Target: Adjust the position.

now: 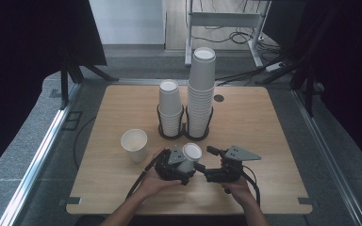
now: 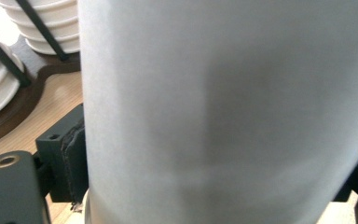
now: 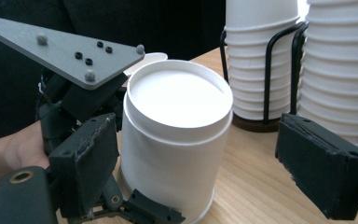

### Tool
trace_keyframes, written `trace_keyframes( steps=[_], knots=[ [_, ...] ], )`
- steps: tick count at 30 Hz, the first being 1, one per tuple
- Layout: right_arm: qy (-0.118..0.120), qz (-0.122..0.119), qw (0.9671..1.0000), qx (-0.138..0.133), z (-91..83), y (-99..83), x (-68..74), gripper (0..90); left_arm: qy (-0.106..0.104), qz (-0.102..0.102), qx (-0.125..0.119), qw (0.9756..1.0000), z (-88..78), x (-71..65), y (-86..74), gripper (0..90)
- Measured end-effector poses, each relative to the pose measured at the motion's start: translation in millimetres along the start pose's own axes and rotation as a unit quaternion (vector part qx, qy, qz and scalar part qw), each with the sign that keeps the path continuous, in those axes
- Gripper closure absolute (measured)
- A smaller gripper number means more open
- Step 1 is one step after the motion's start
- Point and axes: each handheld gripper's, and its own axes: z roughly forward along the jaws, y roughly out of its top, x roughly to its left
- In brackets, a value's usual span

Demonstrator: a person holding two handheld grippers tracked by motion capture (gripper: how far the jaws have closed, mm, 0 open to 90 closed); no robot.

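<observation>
An upside-down white paper cup [image 1: 189, 157] sits at the near middle of the wooden surface [image 1: 264, 141], pinched at its sides by the left hand-held gripper [image 1: 181, 162]. The right hand-held gripper [image 1: 206, 160] is just beside it, jaws spread, pads off the cup. Behind stand two racked cup stacks [image 1: 201, 94]; a lone upright cup [image 1: 134, 144] sits left.
</observation>
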Motion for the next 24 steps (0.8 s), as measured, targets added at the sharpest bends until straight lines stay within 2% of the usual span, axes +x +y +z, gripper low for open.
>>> trace_keyframes(
  steps=[9,16,19,24],
  knots=[
    [0.017,0.02,0.9996,0.004,10.7,-7.1,-0.1,13.6,-0.015,0.015,0.006,0.9998,4.5,-7.6,0.3,12.4],
    [0.027,0.023,0.9994,0.006,17.7,-8.9,2.0,16.5,-0.029,0.025,0.005,0.9993,6.8,-13.8,1.0,12.3],
    [0.035,0.025,0.9991,0.002,18.5,-10.5,1.5,22.6,-0.03,0.022,0.004,0.9993,7.0,-13.5,1.2,12.3],
    [0.035,0.025,0.9991,-0.002,18.7,-10.9,1.8,23.8,-0.033,0.012,0.002,0.9994,7.8,-13.1,1.1,11.2]
  ],
)
